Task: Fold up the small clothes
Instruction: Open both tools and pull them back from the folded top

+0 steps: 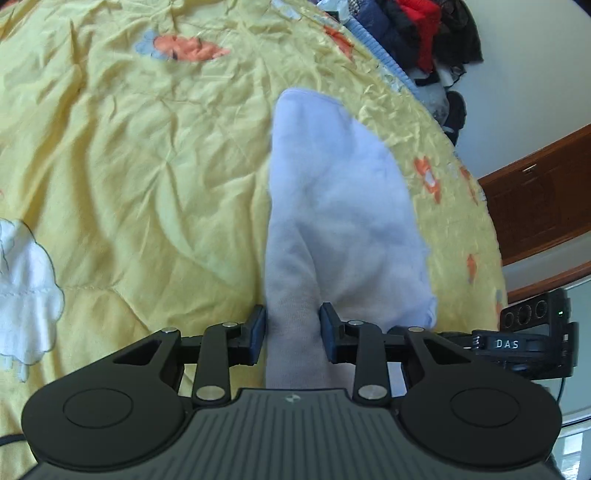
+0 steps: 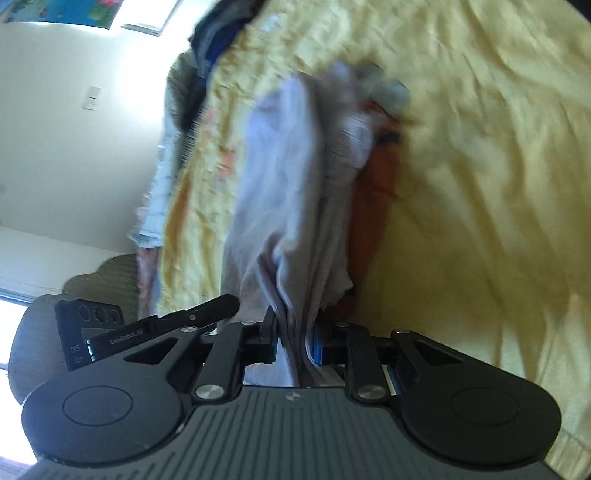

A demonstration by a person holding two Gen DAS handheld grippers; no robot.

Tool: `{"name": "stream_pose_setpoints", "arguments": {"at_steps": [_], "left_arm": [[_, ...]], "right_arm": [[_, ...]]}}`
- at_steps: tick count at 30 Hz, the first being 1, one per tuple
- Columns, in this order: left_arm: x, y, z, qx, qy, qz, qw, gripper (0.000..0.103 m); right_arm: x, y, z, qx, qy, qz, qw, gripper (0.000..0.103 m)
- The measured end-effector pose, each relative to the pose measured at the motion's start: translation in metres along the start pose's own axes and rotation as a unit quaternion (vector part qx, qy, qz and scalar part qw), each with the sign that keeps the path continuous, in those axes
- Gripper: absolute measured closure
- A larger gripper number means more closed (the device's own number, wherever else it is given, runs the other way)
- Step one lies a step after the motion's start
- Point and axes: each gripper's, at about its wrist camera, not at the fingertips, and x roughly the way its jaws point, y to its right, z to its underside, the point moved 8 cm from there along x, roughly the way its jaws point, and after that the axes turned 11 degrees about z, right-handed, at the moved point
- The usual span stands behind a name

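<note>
A white sock (image 1: 332, 192) stretches away from my left gripper (image 1: 291, 314) over the yellow quilt (image 1: 129, 166). Both pads press on the sock's narrow greyish end, so the gripper is shut on it. The right wrist view is blurred: pale sock fabric (image 2: 284, 177) hangs forward in folds from my right gripper (image 2: 293, 321), whose jaws are pinched shut on a bunched edge of it. Whether both grippers hold the same sock I cannot tell. The other gripper's black body (image 1: 535, 332) shows at the right edge of the left wrist view.
An orange garment (image 2: 376, 184) and a grey item (image 2: 388, 88) lie on the quilt (image 2: 480, 147) just right of the hanging fabric. A heap of dark and red clothes (image 1: 417, 29) sits at the bed's far edge. Wooden furniture (image 1: 535, 206) stands beyond the bed.
</note>
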Motion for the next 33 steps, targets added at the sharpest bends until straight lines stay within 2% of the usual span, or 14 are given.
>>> {"name": "stream_pose_setpoints", "arguments": {"at_steps": [2, 7, 9, 11, 12, 13, 16, 18, 21, 25, 27, 28, 30, 33], "left_arm": [[-0.003, 0.002, 0.0, 0.004, 0.014, -0.005, 0.9999, 0.069], [-0.036, 0.016, 0.002, 0.046, 0.077, -0.064, 0.9939, 0.05], [-0.06, 0.029, 0.009, 0.1, 0.12, -0.116, 0.981, 0.039], [-0.073, 0.041, 0.024, 0.151, 0.148, -0.182, 0.9605, 0.029], [-0.073, 0.045, 0.036, 0.169, 0.15, -0.201, 0.9532, 0.029], [-0.069, 0.047, 0.049, 0.176, 0.142, -0.209, 0.9514, 0.029], [-0.048, 0.047, 0.087, 0.173, 0.103, -0.193, 0.9603, 0.029], [-0.034, 0.041, 0.103, 0.17, 0.085, -0.2, 0.9613, 0.029], [-0.025, 0.041, 0.114, 0.202, 0.089, -0.231, 0.9475, 0.028], [-0.013, 0.044, 0.119, 0.233, 0.078, -0.246, 0.9377, 0.011], [-0.014, 0.04, 0.118, 0.234, 0.09, -0.255, 0.9336, 0.009], [-0.015, 0.037, 0.117, 0.227, 0.096, -0.254, 0.9351, 0.001], [-0.017, 0.033, 0.117, 0.223, 0.104, -0.261, 0.9333, 0.0], [-0.017, 0.033, 0.119, 0.226, 0.105, -0.262, 0.9322, 0.0]], "right_arm": [[0.004, 0.008, 0.004, 0.016, 0.003, -0.006, 1.0, 0.082], [-0.018, 0.009, 0.009, 0.016, 0.052, 0.007, 0.998, 0.042], [-0.039, 0.007, 0.016, -0.023, 0.09, 0.041, 0.995, 0.041], [-0.057, 0.005, 0.031, -0.075, 0.132, 0.111, 0.982, 0.041], [-0.063, 0.005, 0.04, -0.106, 0.15, 0.153, 0.971, 0.041], [-0.066, 0.006, 0.051, -0.132, 0.162, 0.19, 0.959, 0.041], [-0.062, 0.011, 0.081, -0.189, 0.17, 0.266, 0.93, 0.039], [-0.056, 0.013, 0.095, -0.206, 0.174, 0.281, 0.921, 0.033], [-0.049, 0.009, 0.102, -0.222, 0.197, 0.301, 0.906, 0.023], [-0.035, 0.0, 0.105, -0.207, 0.213, 0.323, 0.899, 0.007], [-0.031, -0.001, 0.108, -0.21, 0.226, 0.338, 0.889, 0.004], [-0.029, 0.0, 0.109, -0.207, 0.235, 0.35, 0.883, 0.002], [-0.028, 0.005, 0.108, -0.203, 0.25, 0.38, 0.867, 0.002], [-0.027, 0.006, 0.111, -0.199, 0.268, 0.386, 0.86, 0.001]]}}
